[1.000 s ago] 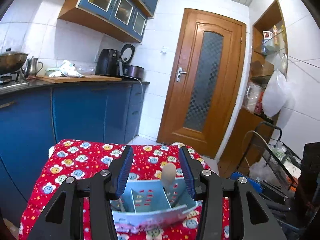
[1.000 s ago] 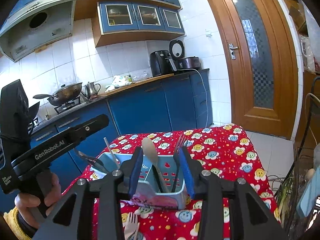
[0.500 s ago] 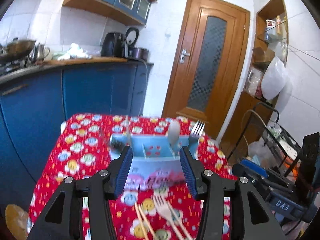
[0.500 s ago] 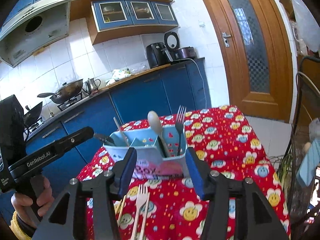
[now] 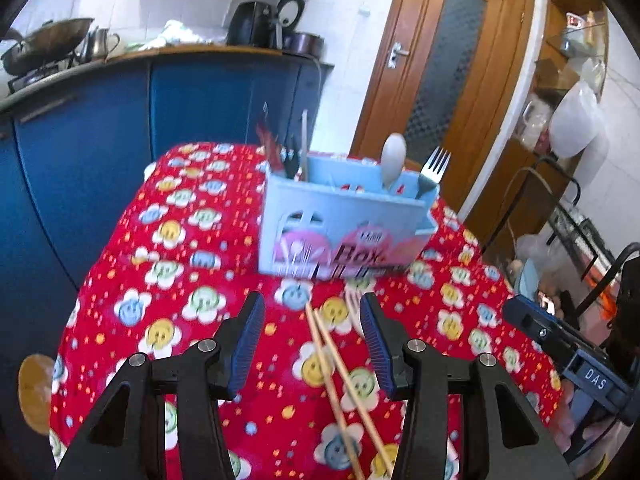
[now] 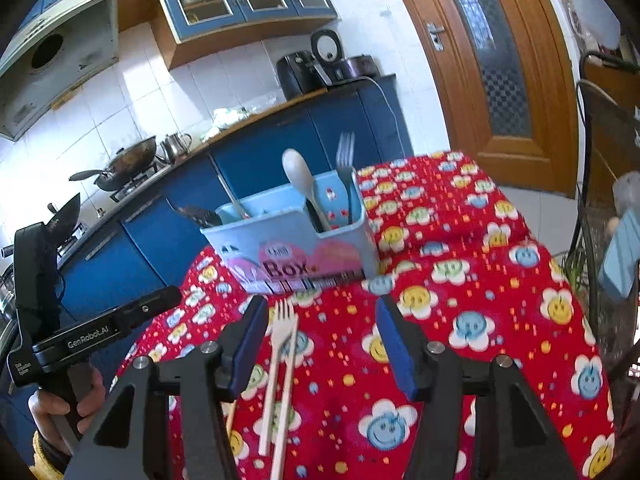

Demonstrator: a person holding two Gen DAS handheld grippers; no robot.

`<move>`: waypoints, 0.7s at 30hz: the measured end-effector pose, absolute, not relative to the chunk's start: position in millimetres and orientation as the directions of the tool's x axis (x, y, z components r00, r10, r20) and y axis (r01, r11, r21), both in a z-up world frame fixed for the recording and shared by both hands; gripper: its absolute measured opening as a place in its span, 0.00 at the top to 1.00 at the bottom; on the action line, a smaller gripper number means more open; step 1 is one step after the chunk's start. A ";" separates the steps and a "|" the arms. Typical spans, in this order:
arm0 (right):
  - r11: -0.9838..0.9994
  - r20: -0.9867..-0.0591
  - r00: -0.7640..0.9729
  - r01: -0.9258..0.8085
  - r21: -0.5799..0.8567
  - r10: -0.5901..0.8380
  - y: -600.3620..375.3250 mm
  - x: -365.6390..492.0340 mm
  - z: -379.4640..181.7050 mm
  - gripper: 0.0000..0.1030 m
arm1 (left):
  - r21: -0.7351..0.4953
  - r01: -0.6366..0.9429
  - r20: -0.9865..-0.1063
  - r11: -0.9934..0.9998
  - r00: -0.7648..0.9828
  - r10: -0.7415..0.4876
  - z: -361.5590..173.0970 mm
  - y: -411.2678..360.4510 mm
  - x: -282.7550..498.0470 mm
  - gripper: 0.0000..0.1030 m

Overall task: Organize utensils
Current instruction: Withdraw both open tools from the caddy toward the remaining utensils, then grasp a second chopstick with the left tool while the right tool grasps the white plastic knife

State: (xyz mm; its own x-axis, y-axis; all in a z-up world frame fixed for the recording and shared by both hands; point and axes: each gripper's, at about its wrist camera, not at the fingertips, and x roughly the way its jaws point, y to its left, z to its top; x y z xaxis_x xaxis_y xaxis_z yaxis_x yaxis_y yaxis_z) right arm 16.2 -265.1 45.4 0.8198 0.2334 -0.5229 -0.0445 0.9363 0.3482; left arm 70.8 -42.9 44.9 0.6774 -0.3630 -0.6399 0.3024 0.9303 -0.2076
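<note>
The light-blue utensil box [image 5: 344, 224] stands on the worktop [image 5: 168, 272], toward its far side, with "Box" printed on its pink-patterned front. At its right end a pale spoon [image 5: 393, 160] and a metal fork [image 5: 431, 170] stand upright; at the left end are darker utensils [image 5: 286, 152], blurred. In front of the box, a pair of wooden chopsticks [image 5: 344, 372] lies on the cloth just beside a pale fork [image 6: 280, 344], tines toward the box.

The left tongs [image 5: 312, 344] hover over the chopsticks, jaws spread and holding nothing. The right tongs [image 6: 320, 344] are likewise spread and empty, the pale fork lying near their left finger.

The worktop is covered by a red cloth printed with smiling flowers. Behind it run blue kitchen cabinets [image 6: 280, 136] carrying a wok [image 6: 128, 156], a kettle [image 6: 174, 146] and a black air fryer [image 6: 294, 72], against white tiled walls. A wooden door [image 5: 448, 72] with a glass panel stands to the right.
</note>
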 end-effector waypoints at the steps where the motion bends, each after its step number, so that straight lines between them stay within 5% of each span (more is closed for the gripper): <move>1: 0.937 -0.529 0.816 -0.042 0.347 0.233 -265.0 15.5 42.6 0.42 | -0.202 0.300 -0.650 0.932 0.671 -0.357 41.5 -43.1 70.6 0.51; 21: 0.924 -0.589 0.770 -0.002 0.382 0.245 -274.1 12.8 9.4 0.39 | -0.145 0.298 -0.800 0.944 0.526 -0.289 -6.6 -57.4 72.3 0.51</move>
State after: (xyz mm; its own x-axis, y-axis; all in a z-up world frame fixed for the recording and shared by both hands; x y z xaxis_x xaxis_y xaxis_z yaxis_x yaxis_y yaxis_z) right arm 12.8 -274.1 9.4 0.7696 0.2453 -0.5895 -0.0022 0.9242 0.3818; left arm 72.3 -57.4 -6.6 0.5263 -0.2892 -0.7996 0.2976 0.9435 -0.1454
